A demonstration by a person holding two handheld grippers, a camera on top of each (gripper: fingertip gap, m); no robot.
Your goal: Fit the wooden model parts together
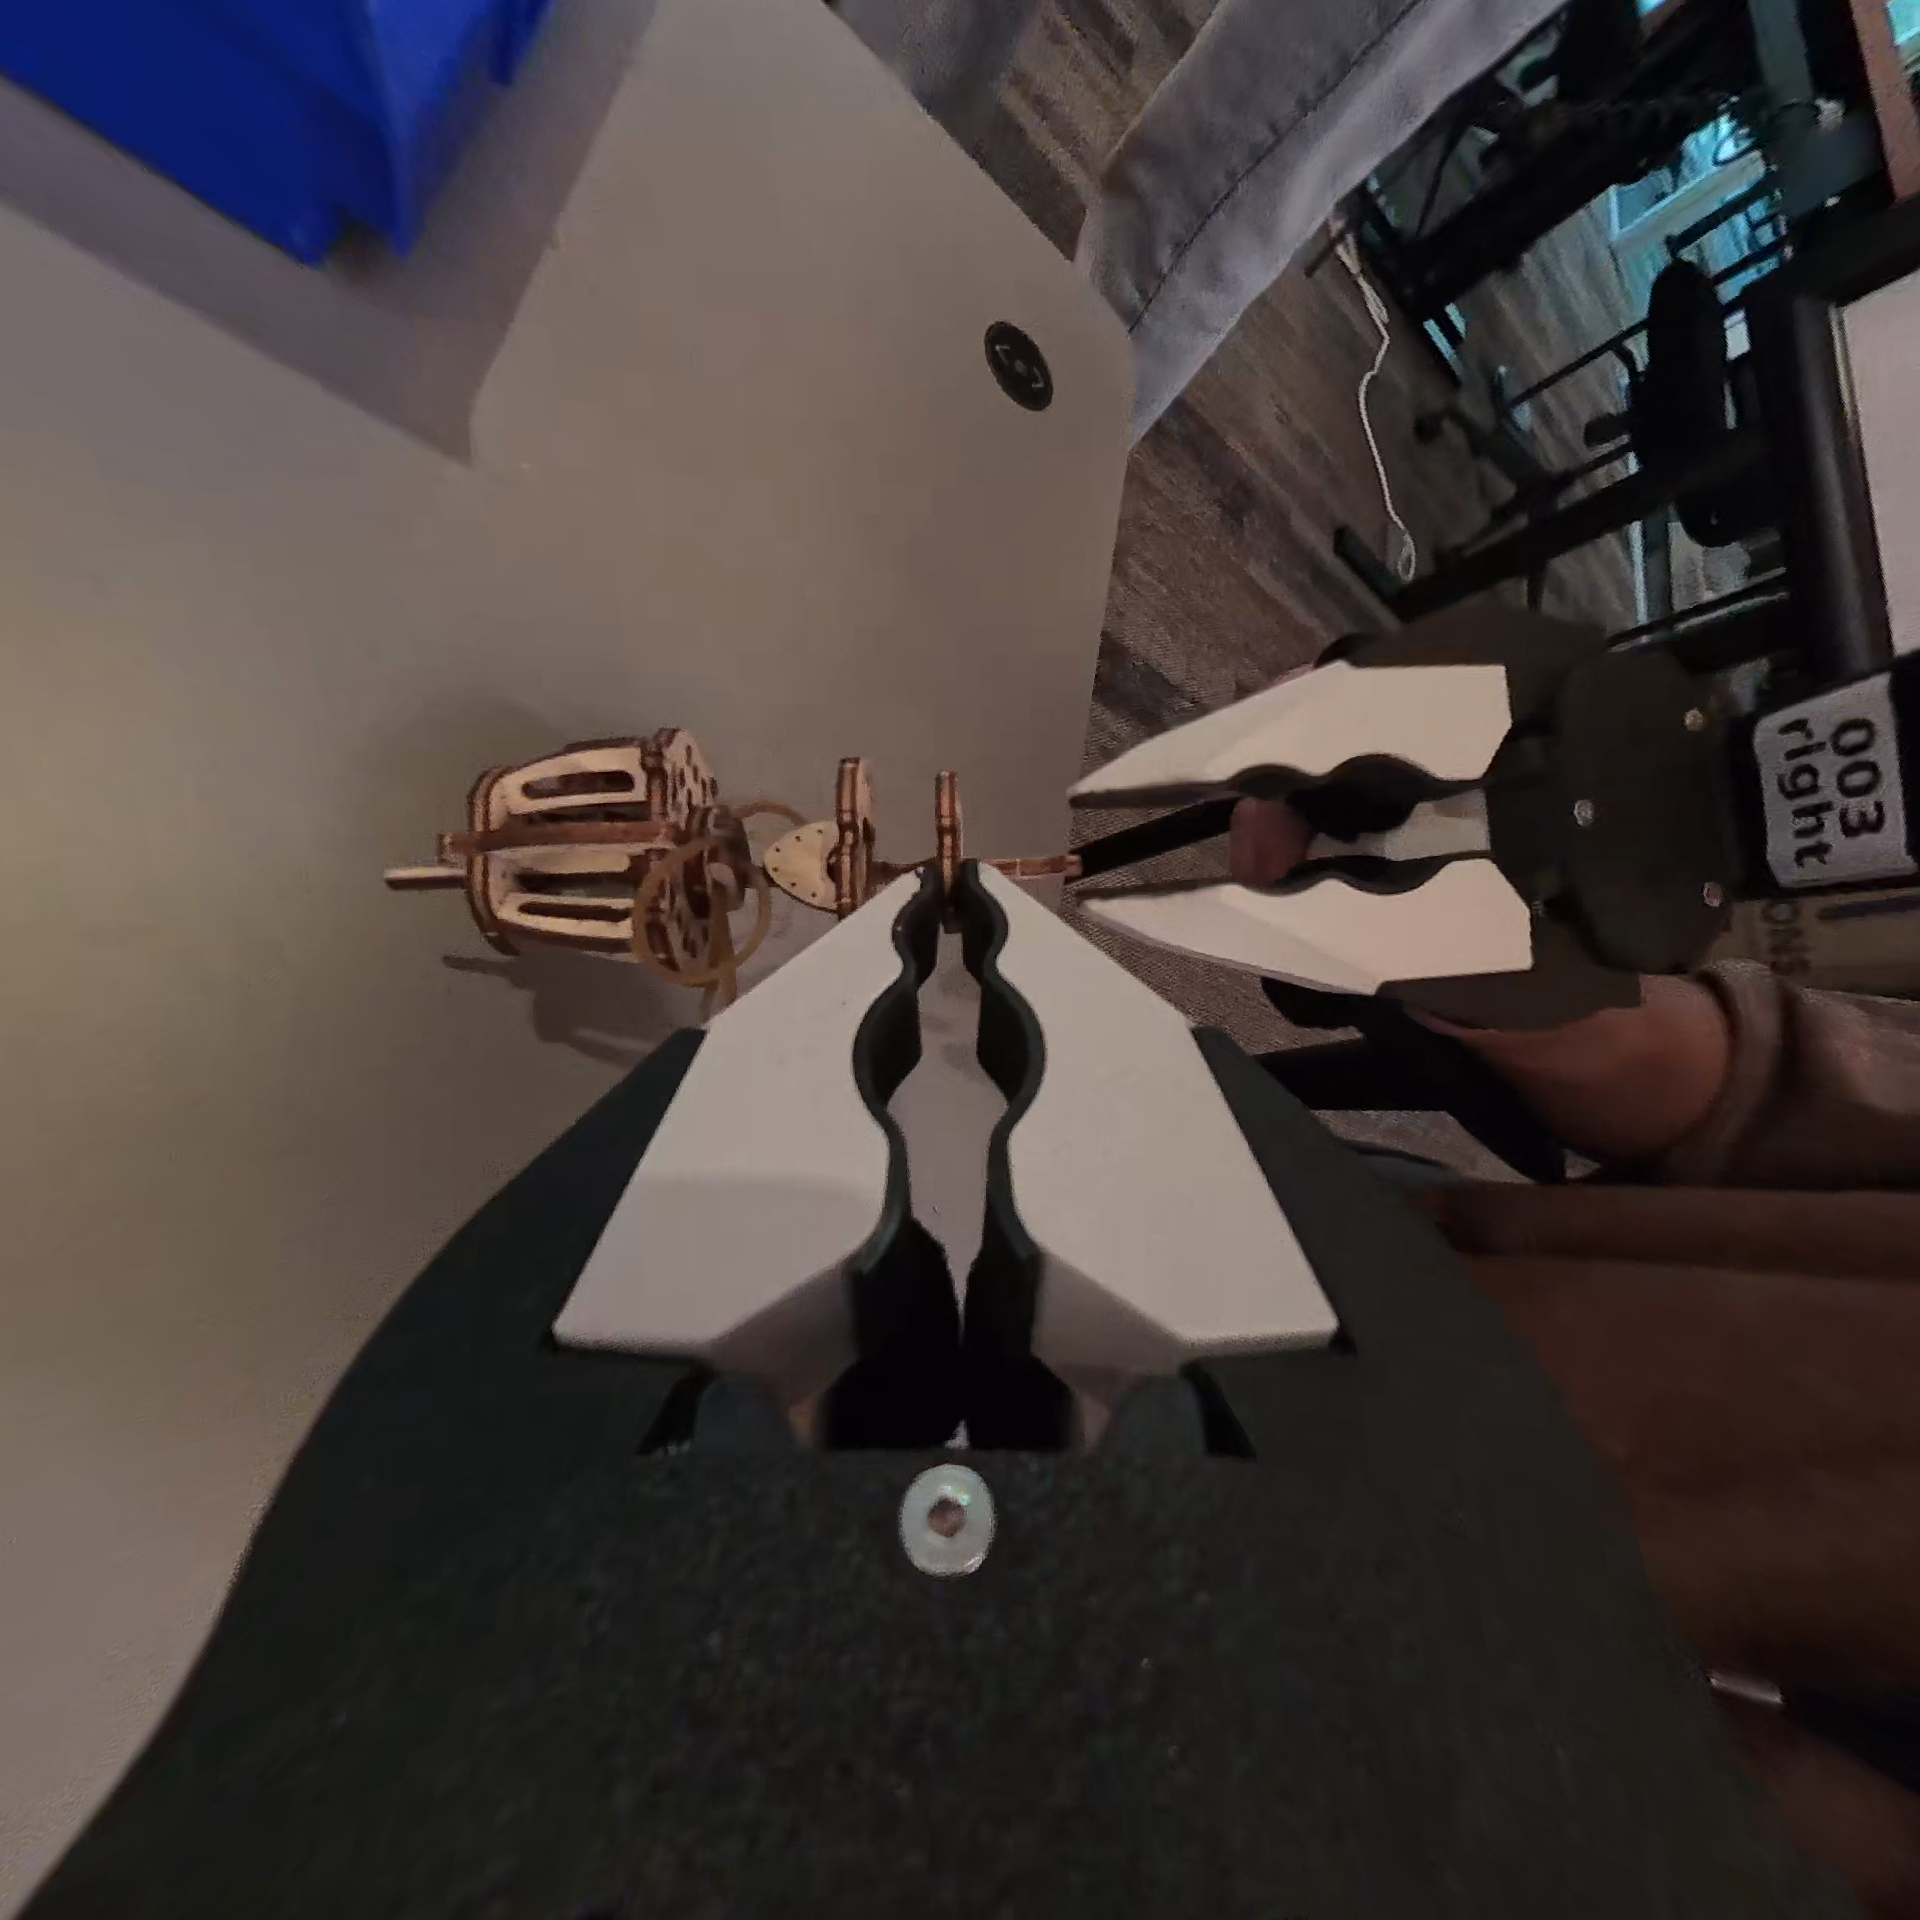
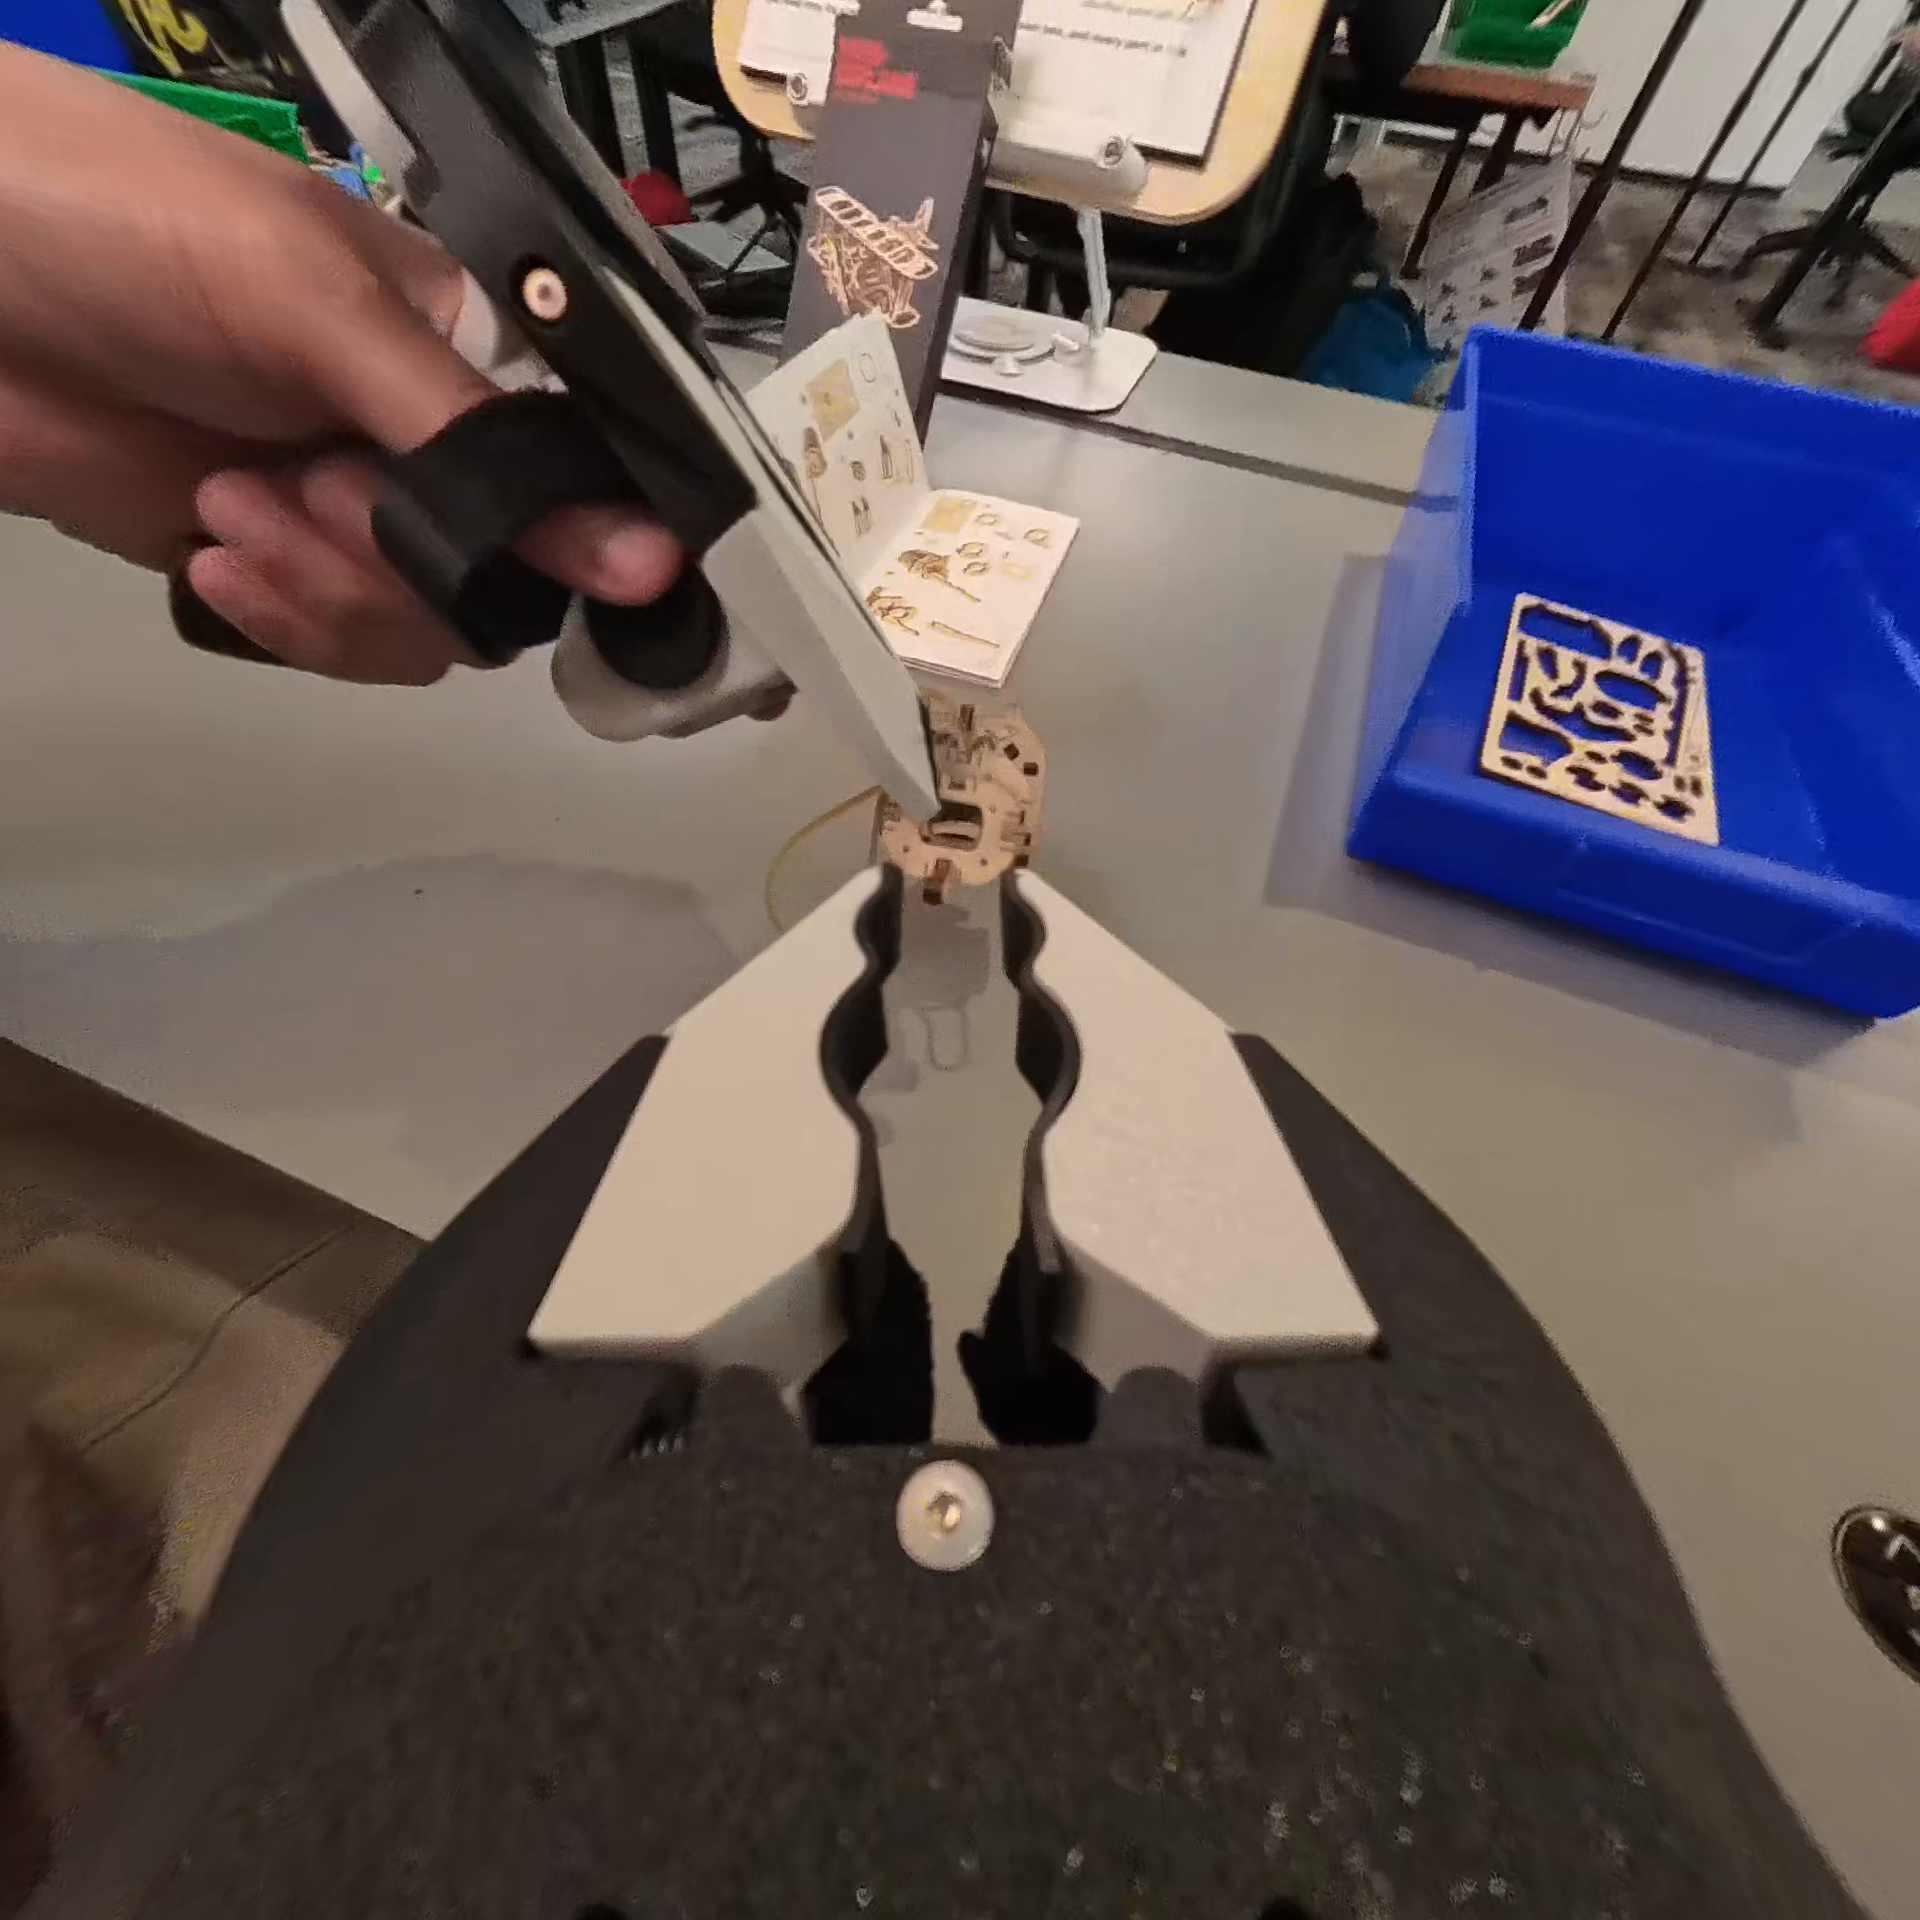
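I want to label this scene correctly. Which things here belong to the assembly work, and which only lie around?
In use:
wooden model
wooden disc on its axle
left gripper
right gripper

Lying about:
blue bin
cut-out wooden sheet in the bin
instruction booklet
table

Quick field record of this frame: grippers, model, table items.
left gripper: shut on a wooden disc on the model's axle
right gripper: open, fingers apart at the axle's end, gripping nothing
wooden model: cage-like drum, discs along a thin axle, rubber bands hanging
blue bin: holds a punched-out wooden parts sheet
instruction booklet: open, behind the model
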